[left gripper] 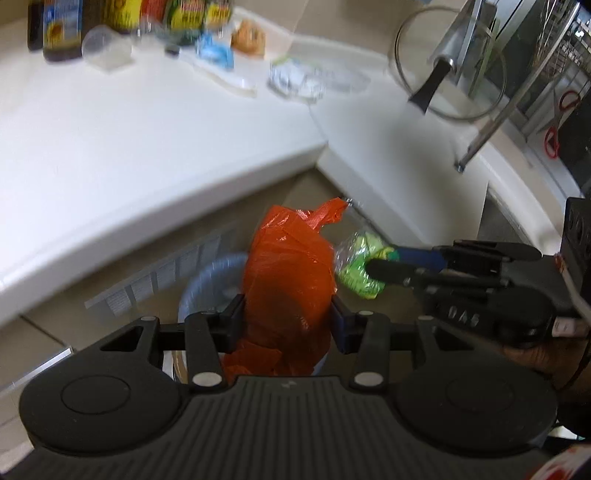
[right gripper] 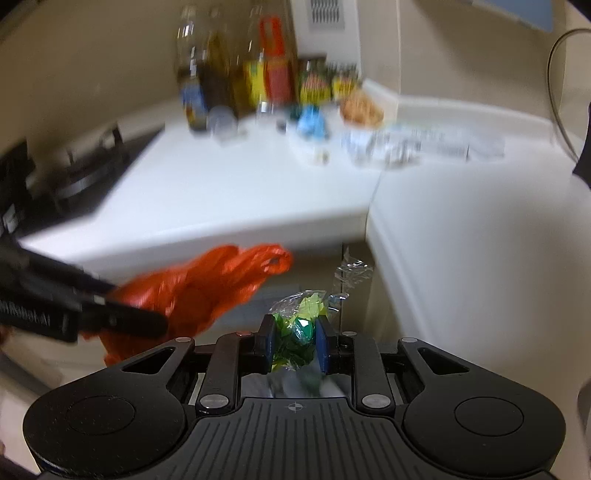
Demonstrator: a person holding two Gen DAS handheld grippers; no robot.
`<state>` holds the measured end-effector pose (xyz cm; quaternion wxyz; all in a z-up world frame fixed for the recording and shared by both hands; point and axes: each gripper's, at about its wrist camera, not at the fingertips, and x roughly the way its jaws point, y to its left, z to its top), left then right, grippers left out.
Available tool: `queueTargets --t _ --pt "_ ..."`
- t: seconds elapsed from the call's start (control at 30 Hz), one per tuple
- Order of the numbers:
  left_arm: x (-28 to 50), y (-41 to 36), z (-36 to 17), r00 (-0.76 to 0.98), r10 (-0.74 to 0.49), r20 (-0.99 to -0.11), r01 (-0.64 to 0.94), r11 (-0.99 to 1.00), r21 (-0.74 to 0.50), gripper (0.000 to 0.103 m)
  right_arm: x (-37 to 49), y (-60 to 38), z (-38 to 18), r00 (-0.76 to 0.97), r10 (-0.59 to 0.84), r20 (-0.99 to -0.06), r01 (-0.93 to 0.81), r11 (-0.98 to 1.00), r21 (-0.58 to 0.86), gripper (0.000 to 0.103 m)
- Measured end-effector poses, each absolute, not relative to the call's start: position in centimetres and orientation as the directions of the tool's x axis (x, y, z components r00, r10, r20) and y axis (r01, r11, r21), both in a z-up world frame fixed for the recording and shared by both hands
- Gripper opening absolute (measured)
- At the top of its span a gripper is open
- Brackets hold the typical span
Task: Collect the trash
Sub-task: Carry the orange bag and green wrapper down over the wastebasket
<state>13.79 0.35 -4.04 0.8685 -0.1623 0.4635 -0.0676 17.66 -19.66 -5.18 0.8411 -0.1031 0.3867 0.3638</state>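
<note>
The left gripper (left gripper: 288,317) pinches an orange bag (left gripper: 288,273), its long axis running forward past the fingertips, over a blue bin (left gripper: 207,284) on the floor. Just right, the right gripper (right gripper: 294,345) clamps a crumpled green wrapper (right gripper: 295,325), tilted downward below the white counter (right gripper: 258,184).

White counter (left gripper: 155,147) with bottles (left gripper: 62,26), wrappers (left gripper: 295,79).
</note>
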Motion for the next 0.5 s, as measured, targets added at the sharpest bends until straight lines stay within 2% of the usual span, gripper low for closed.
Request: queueTargets --t 0.23,0.5 --pt "14.7 0.3 -9.3 0.496 -0.205 -0.844 -0.187 0.924 -0.334 0.042 17.6 -18.0 -11.5 0.354 0.47 -0.808 -0.761 0.647 0.043 0.023" --pt "16.4 0.9 -14.4 0.428 -0.186 -0.884 -0.34 0.873 -0.349 0.042 19.8 -16.9 -15.6 0.315 0.432 -0.845 -0.766 0.641 0.041 0.023"
